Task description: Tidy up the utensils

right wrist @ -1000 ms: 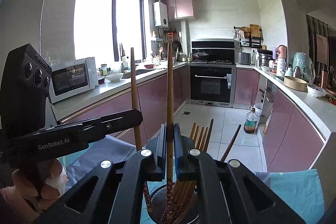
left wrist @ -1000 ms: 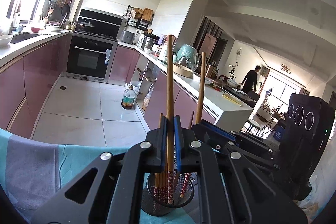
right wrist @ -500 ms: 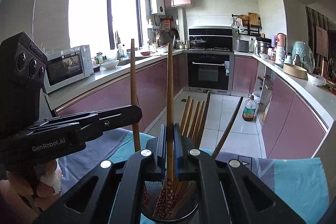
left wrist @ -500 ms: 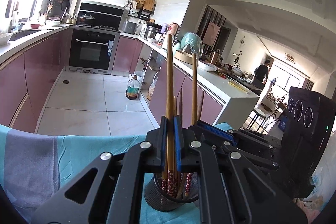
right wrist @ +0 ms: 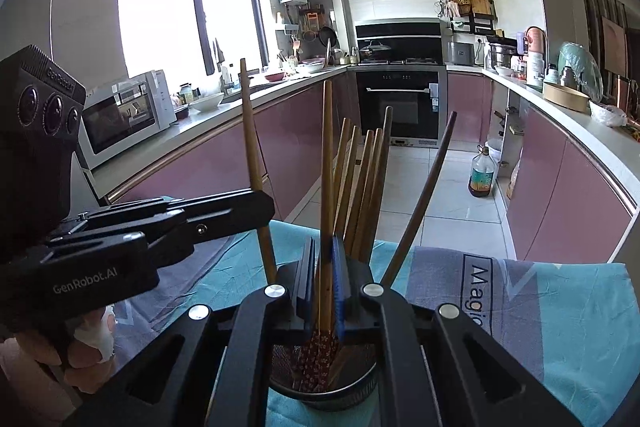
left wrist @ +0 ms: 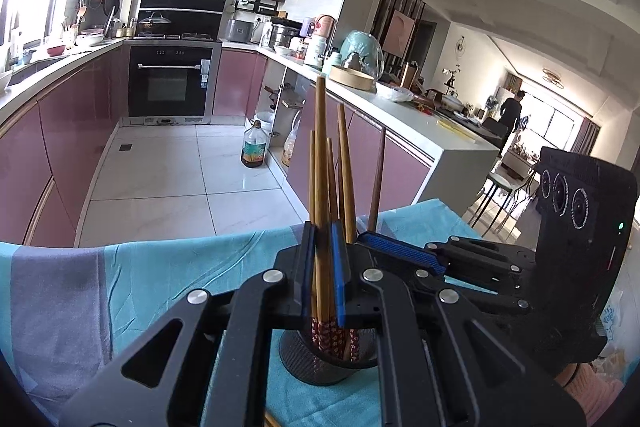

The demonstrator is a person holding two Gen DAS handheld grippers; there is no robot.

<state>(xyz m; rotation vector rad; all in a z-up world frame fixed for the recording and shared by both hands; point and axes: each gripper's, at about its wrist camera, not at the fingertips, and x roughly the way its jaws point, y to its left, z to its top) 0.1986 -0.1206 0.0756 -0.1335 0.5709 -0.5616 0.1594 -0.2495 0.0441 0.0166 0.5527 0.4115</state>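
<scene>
Two slim wooden chopsticks stand upright, one [left wrist: 320,163] clamped in the left gripper [left wrist: 324,267], one [right wrist: 327,163] in the right gripper [right wrist: 325,279], their red flower-patterned tips inside a round black mesh holder [right wrist: 320,393]. Several more chopsticks fan from it. It sits on a teal cloth [left wrist: 180,267].

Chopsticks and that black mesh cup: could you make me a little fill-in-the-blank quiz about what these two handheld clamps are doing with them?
1. Each gripper, the left gripper and the right gripper, is shut on one wooden ____.
2. The round black mesh holder stands on a ____ coloured cloth.
3. The chopsticks' patterned red ends point ____ into the holder.

Missing words: chopstick; turquoise; down
</scene>
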